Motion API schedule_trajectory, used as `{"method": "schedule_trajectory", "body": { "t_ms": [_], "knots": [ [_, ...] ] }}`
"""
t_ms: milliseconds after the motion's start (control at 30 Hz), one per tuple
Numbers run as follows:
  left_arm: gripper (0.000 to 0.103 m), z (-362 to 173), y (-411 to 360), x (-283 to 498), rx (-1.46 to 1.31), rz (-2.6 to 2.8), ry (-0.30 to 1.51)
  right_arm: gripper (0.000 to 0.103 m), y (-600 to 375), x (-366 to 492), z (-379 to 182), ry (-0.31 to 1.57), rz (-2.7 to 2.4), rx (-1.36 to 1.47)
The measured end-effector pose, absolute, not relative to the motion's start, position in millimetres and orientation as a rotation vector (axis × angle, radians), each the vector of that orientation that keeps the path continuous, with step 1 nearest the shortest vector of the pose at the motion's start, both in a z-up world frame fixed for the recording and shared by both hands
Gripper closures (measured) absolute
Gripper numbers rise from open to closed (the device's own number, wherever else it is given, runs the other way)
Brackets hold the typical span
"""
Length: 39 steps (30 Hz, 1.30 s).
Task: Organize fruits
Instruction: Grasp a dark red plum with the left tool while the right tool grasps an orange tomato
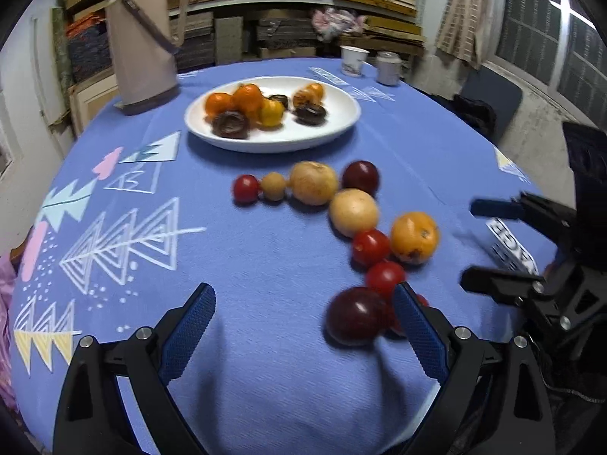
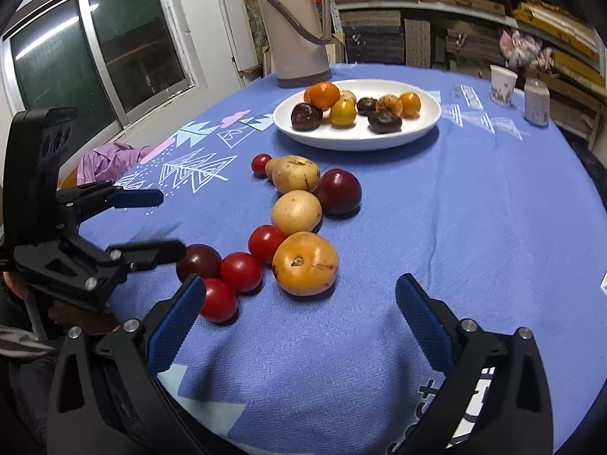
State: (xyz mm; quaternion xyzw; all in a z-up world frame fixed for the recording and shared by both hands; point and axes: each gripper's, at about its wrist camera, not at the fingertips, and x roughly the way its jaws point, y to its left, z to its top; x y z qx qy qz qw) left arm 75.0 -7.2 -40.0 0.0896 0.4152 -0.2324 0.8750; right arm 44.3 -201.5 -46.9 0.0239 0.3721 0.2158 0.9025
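Loose fruit: a curving chain lay on the blue tablecloth [image 2: 474, 208], between the plate and the two grippers.
Chain, far end: a small red tomato [image 2: 261, 164] and a small tan fruit [image 1: 273, 185] sat beside a yellow pear-like fruit [image 2: 296, 174], with a dark plum [image 2: 338, 191] touching it.
Chain, middle: a second yellow fruit [image 2: 296, 212], a red tomato [image 2: 265, 243] and a large orange fruit [image 2: 305, 263] lay touching one another.
Chain, near end: two more red tomatoes [image 2: 241, 271] and a dark red plum [image 1: 354, 316] closed the row.
Plate: a white oval plate [image 2: 425, 129] farther back held small oranges, a yellow fruit and dark brown fruits.
Left gripper [image 1: 303, 337]: jaws spread wide, nothing pinched; the dark red plum lay just inside its right finger.
Right gripper [image 2: 299, 318]: jaws spread wide, nothing between them; the large orange fruit lay just ahead.
Background: a beige thermos [image 2: 296, 26], a paper cup [image 2: 502, 84] and a small jar [image 2: 537, 102] stood at the far edge.
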Motion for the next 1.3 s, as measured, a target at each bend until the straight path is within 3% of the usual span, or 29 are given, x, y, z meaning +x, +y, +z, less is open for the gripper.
{"method": "schedule_trajectory", "body": {
  "t_ms": [433,633,733,767,800,867,1067,1200,1300],
  "knots": [
    [0.006,-70.1,-0.1,84.3,0.103,-0.504,1.021,0.005,-200.4,44.7,-51.6,0.758,0.422,0.018],
    [0.006,-71.8,-3.5,87.5,0.102,-0.513,0.994,0.005,-197.2,46.6,-55.1,0.77,0.413,0.009],
    [0.014,-72.3,-7.7,86.4,0.112,-0.532,0.982,0.005,-199.2,48.9,-55.8,0.78,0.402,0.025],
    [0.026,-71.5,-9.3,84.9,0.115,-0.55,0.976,0.005,-200.4,50.0,-55.7,0.783,0.402,0.033],
    [0.045,-70.8,-10.8,83.4,0.116,-0.564,0.974,0.005,-201.4,49.7,-55.5,0.784,0.401,0.038],
    [0.064,-65.6,-14.4,76.8,0.118,-0.6,0.96,0.005,-202.0,50.4,-55.6,0.786,0.396,0.037],
    [0.063,-68.2,-6.7,80.4,0.084,-0.604,0.977,0.005,-199.0,49.5,-56.3,0.788,0.406,0.026],
    [0.054,-69.3,-4.6,82.8,0.085,-0.568,0.976,0.005,-198.0,49.7,-57.2,0.79,0.407,0.024],
    [0.055,-71.3,-6.0,85.5,0.092,-0.561,0.973,0.005,-196.9,51.1,-58.4,0.797,0.409,0.025]
  ]
}}
